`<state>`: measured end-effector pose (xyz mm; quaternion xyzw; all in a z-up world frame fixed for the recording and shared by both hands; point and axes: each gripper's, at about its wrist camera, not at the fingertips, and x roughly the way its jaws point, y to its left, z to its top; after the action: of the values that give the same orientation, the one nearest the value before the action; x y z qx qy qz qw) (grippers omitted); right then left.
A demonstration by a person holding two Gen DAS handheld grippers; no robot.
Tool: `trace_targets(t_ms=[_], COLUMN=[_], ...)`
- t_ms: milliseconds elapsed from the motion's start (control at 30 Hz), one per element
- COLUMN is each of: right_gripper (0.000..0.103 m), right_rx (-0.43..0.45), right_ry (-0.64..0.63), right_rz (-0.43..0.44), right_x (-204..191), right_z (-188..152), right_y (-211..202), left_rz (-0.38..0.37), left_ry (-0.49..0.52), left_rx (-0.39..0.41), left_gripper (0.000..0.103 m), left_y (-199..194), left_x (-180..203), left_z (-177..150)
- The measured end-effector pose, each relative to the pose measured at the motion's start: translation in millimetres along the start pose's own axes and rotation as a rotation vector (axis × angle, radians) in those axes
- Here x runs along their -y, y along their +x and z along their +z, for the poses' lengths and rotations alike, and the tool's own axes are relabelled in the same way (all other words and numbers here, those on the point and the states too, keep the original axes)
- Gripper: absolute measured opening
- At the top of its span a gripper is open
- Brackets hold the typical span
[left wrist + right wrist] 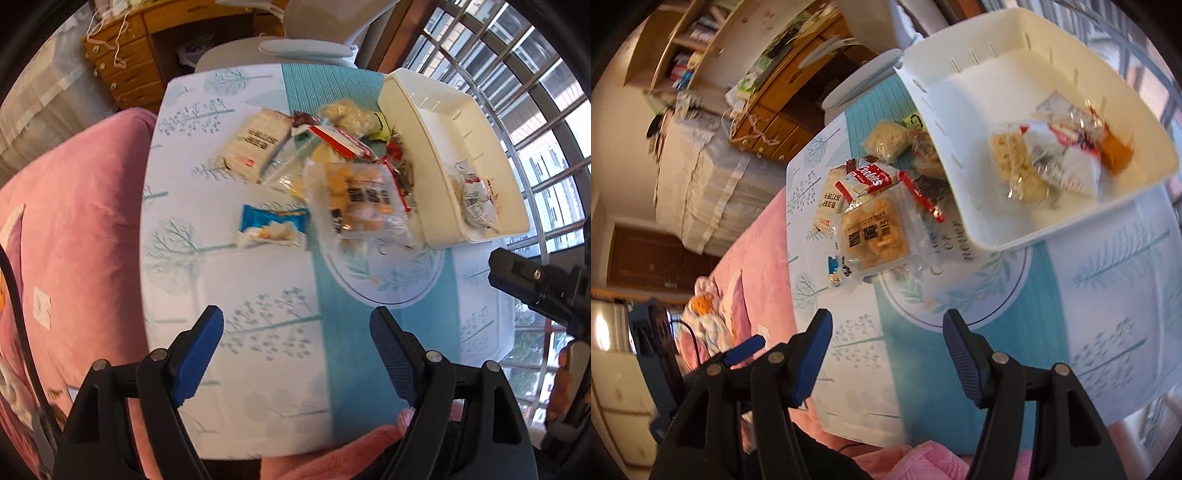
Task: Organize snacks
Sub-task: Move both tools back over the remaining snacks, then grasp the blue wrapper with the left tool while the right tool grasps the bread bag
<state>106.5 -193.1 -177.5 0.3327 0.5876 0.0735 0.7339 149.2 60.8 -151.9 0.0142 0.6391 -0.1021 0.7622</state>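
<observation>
Both the left gripper (297,325) and the right gripper (886,328) hover with jaws spread and empty above the desk (258,288), beyond which loose snack packets (354,195) lie heaped beside the white bin (979,206) holding several packets (1052,158).

Small table (236,369) with tree-print cloth carries a white bin (413,122); snack packets (362,195) heaped left of bin, blue packet (273,225) farther left.
</observation>
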Motion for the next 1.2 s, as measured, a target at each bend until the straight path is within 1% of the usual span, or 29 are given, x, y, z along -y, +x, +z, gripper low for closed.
trace_targets(t_ms=[133,167,300,433,533,667,800,900,933,1067,1200], right_gripper=[0.063,0.065,0.069,0.069,0.072,0.079,0.081,0.083,0.083,0.086,0.087], right_rx=[0.016,0.021,0.038,0.027,0.024,0.023,0.029,0.029,0.032,0.028,0.013], right_ry=[0.101,0.132,0.218,0.315,0.397,0.499,0.618,0.682,0.713,0.769,0.825], right_rz=[0.011,0.016,0.03,0.039,0.053,0.077,0.084,0.085,0.088,0.079,0.053], right_x=[-4.6,-6.0,-12.3,-16.5,-18.2,-16.4,-12.9,-10.5,-9.3,-6.0,2.3], right_z=[-5.4,-6.6,-8.6,-9.5,-7.5,-0.4,10.1,17.0,20.3,31.7,40.8], right_y=[10.1,13.1,21.6,32.0,38.4,45.6,57.4,67.8,73.4,91.9,111.7], left_rz=[0.0,-0.001,-0.006,-0.013,-0.028,-0.04,-0.042,-0.045,-0.048,-0.061,-0.043], left_ry=[0.068,0.095,0.212,0.297,0.356,0.427,0.506,0.546,0.559,0.584,0.626], left_rx=[0.027,0.035,0.06,0.065,0.08,0.1,0.113,0.126,0.125,0.102,0.079], left_gripper=[0.08,0.08,0.08,0.08,0.08,0.08,0.08,0.08,0.08,0.08,0.08], left_y=[5.9,7.5,15.9,27.0,35.7,47.3,60.0,68.4,72.5,89.5,108.4], left_x=[-23.2,-28.3,-41.5,-47.5,-48.1,-45.0,-41.0,-39.5,-39.3,-38.3,-34.3], left_z=[1.8,2.4,4.7,9.4,12.7,17.5,23.7,29.1,31.1,40.7,46.3])
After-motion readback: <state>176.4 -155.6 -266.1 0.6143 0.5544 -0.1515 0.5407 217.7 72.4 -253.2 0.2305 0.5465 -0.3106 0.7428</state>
